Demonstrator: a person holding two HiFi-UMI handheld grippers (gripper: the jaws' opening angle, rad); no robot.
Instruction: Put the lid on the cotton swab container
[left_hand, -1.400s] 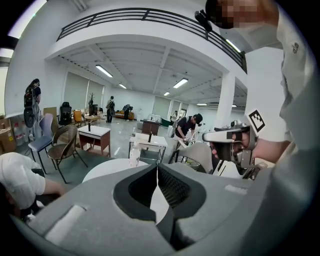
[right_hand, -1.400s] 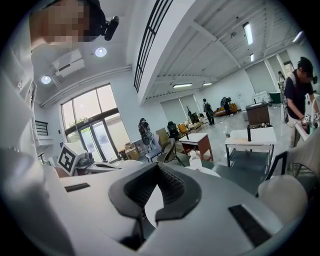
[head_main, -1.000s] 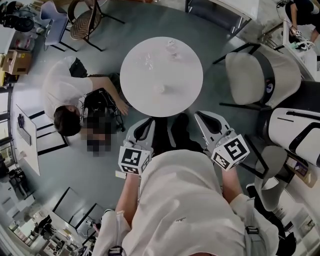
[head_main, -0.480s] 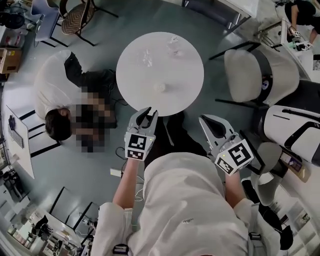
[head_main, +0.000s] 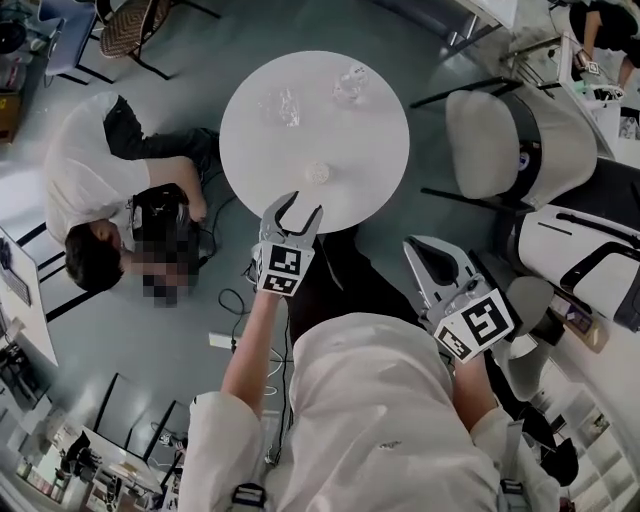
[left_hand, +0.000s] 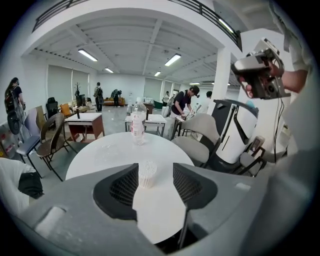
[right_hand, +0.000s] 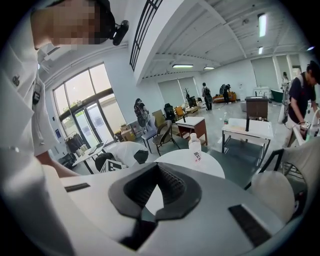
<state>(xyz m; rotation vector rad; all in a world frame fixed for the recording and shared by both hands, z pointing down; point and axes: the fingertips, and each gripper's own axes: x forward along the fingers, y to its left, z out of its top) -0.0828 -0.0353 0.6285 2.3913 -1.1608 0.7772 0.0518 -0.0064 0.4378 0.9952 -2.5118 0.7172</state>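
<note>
A small round cotton swab container (head_main: 318, 173) (left_hand: 146, 174), full of white swabs and without a lid, stands near the front of the round white table (head_main: 380, 150). Further back lies a clear thing (head_main: 281, 106) that may be the lid, beside a water bottle (head_main: 350, 80) (left_hand: 138, 127) (right_hand: 194, 150). My left gripper (head_main: 298, 208) (left_hand: 155, 170) hovers at the table's near edge. Its jaws have just been opening, with nothing between them, and the container shows ahead through the gap. My right gripper (head_main: 415, 245) (right_hand: 157, 165) is shut and empty, off the table to the right.
A person (head_main: 90, 200) crouches on the floor to the left of the table, over a dark bag. Padded white chairs (head_main: 490, 140) and a white rounded unit (head_main: 580, 260) stand on the right. A cable (head_main: 235, 300) lies on the floor by my left arm.
My left gripper has gone forward from beside my body to the table's near edge, and its jaws have gone from shut to open. My right gripper has shifted slightly and stays shut.
</note>
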